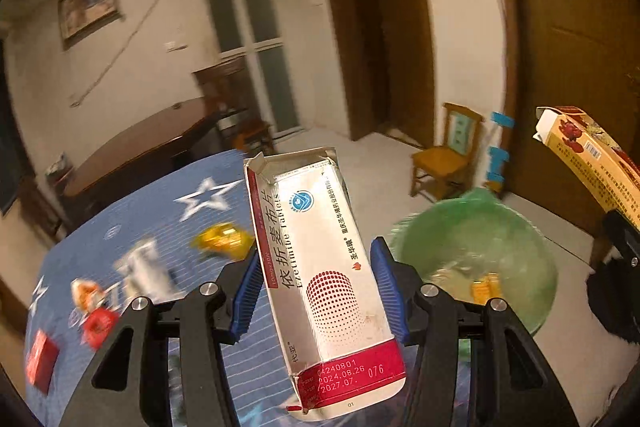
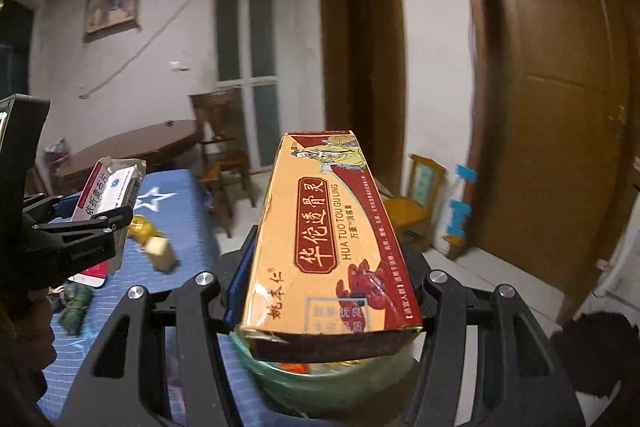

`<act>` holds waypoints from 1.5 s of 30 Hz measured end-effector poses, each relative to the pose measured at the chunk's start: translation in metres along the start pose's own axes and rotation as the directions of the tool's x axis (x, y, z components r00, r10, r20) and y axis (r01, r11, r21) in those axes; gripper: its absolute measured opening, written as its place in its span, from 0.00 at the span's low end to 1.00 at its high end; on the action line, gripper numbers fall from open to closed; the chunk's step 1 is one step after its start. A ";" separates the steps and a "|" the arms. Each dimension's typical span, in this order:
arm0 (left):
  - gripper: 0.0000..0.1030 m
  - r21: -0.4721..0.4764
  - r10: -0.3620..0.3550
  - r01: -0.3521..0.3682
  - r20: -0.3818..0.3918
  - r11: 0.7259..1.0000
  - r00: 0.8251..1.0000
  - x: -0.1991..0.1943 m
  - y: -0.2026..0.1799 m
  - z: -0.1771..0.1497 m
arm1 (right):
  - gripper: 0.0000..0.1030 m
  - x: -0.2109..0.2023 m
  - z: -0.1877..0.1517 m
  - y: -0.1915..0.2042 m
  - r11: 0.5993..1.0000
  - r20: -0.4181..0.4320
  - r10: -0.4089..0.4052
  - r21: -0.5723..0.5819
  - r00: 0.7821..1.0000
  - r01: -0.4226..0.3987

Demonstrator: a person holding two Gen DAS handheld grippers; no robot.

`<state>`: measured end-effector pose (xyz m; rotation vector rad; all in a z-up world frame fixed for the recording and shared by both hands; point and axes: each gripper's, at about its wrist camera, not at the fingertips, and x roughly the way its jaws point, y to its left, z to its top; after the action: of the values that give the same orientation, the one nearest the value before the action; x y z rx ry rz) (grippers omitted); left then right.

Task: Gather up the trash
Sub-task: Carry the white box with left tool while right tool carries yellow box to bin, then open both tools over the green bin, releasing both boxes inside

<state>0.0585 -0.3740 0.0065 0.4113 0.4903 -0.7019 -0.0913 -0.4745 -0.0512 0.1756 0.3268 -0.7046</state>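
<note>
My left gripper (image 1: 316, 291) is shut on a white and red medicine box (image 1: 320, 267), held in the air above the blue star-patterned cloth (image 1: 120, 227). Its top flap is torn open. My right gripper (image 2: 328, 267) is shut on a longer yellow and red box (image 2: 332, 239), held just above a green bin (image 2: 320, 383). In the left wrist view the green bin (image 1: 480, 251) sits to the right, with scraps inside, and the yellow box (image 1: 592, 155) shows at the far right. The white box (image 2: 108, 195) and left gripper (image 2: 76, 231) appear at the left of the right wrist view.
Blurred litter lies on the cloth: a yellow wrapper (image 1: 224, 239), a white carton (image 1: 144, 267), red packets (image 1: 96, 323) and a green bundle (image 2: 76, 307). A brown table (image 1: 140, 147), a small wooden chair (image 1: 448, 155) and brown doors (image 2: 560, 107) stand beyond.
</note>
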 end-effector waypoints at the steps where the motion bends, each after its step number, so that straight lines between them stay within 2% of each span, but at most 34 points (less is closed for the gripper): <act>1: 0.53 0.011 -0.013 0.013 -0.002 1.000 1.000 0.005 -0.008 0.002 | 0.54 0.002 -0.001 -0.006 1.000 -0.013 -0.016 0.008 1.000 0.016; 10: 0.53 0.126 -0.160 0.167 -0.057 0.978 0.985 0.062 -0.070 0.018 | 0.54 0.028 -0.004 -0.037 0.991 -0.154 -0.121 0.029 0.981 0.127; 14: 0.53 0.164 -0.220 0.236 -0.108 0.958 0.969 0.085 -0.083 0.021 | 0.54 0.039 -0.005 -0.038 0.989 -0.204 -0.139 0.026 0.969 0.147; 16: 0.53 0.187 -0.258 0.282 -0.141 0.941 0.956 0.096 -0.091 0.022 | 0.54 0.045 -0.005 -0.038 0.988 -0.226 -0.145 0.029 0.963 0.155; 23: 0.54 0.230 -0.303 0.345 -0.197 0.910 0.932 0.119 -0.098 0.012 | 0.54 0.066 0.001 -0.040 0.985 -0.294 -0.153 0.026 0.944 0.168; 26: 0.54 0.243 -0.317 0.364 -0.213 0.899 0.924 0.123 -0.094 0.005 | 0.54 0.071 0.001 -0.040 0.986 -0.311 -0.153 0.016 0.938 0.166; 33: 0.54 0.244 -0.322 0.375 -0.233 0.894 0.918 0.131 -0.086 -0.002 | 0.54 0.076 -0.002 -0.037 0.990 -0.341 -0.123 0.024 0.932 0.139; 45: 0.55 0.239 -0.305 0.364 -0.252 0.900 0.919 0.140 -0.080 -0.009 | 0.54 0.086 0.003 -0.032 0.994 -0.367 -0.094 0.022 0.925 0.109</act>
<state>0.0927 -0.4964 -0.0938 0.6835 0.6732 -1.0785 -0.0509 -0.5512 -0.0806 0.3341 0.6831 -0.7815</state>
